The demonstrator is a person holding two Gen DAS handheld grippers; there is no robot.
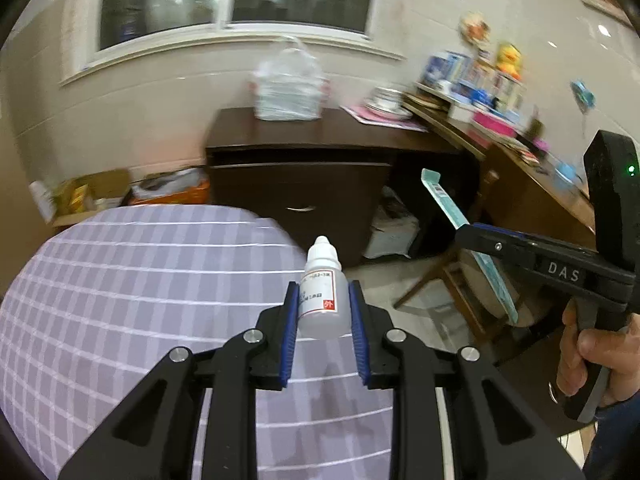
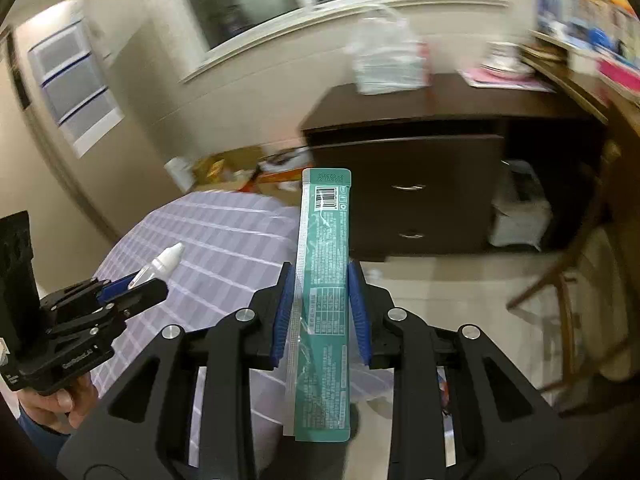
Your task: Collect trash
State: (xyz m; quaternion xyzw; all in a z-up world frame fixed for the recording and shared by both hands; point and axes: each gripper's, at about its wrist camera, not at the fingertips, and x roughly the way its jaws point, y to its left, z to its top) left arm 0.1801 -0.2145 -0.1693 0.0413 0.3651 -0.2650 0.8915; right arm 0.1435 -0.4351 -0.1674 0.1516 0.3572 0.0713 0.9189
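**Both tongs loaded: dropper bottle on the left, sachet on the right**

Left wrist view. The left tongs [image 1: 325, 292] are closed on a small white dropper bottle [image 1: 322, 290]. The bottle stands upright between the two blue pads [image 1: 291, 316], cap uppermost, and its label carries a red mark at the lower right. The bottle is held in the air above a surface covered in purple checked cloth [image 1: 140, 288]. At the right edge of the view, a hand [image 1: 588, 356] holds the right tongs [image 1: 466, 232], which clamp a long teal sachet [image 1: 444, 200]. The sachet is seen edge-on and tilted, with its barcode end pointing up and to the left. Behind, a dark wooden cabinet [image 1: 300, 184] stands against the wall. A clear plastic bag [image 1: 290, 84] of white items rests on the cabinet top. The background is blurred.

Right wrist view. The right tongs [image 2: 322, 300] are closed on the teal sachet [image 2: 324, 300]. The sachet stands upright between the blue pads [image 2: 282, 316], barcode end at the top, and it extends well above and below the grip point. At the left of the view, the left tongs [image 2: 150, 286] hold the dropper bottle [image 2: 160, 265] with its cap pointing up and to the right, over the purple checked cloth [image 2: 224, 248]. The two pairs of tongs are apart and do not touch. The dark cabinet [image 2: 420, 184], with two drawer handles, and the plastic bag [image 2: 388, 64] appear behind the sachet.
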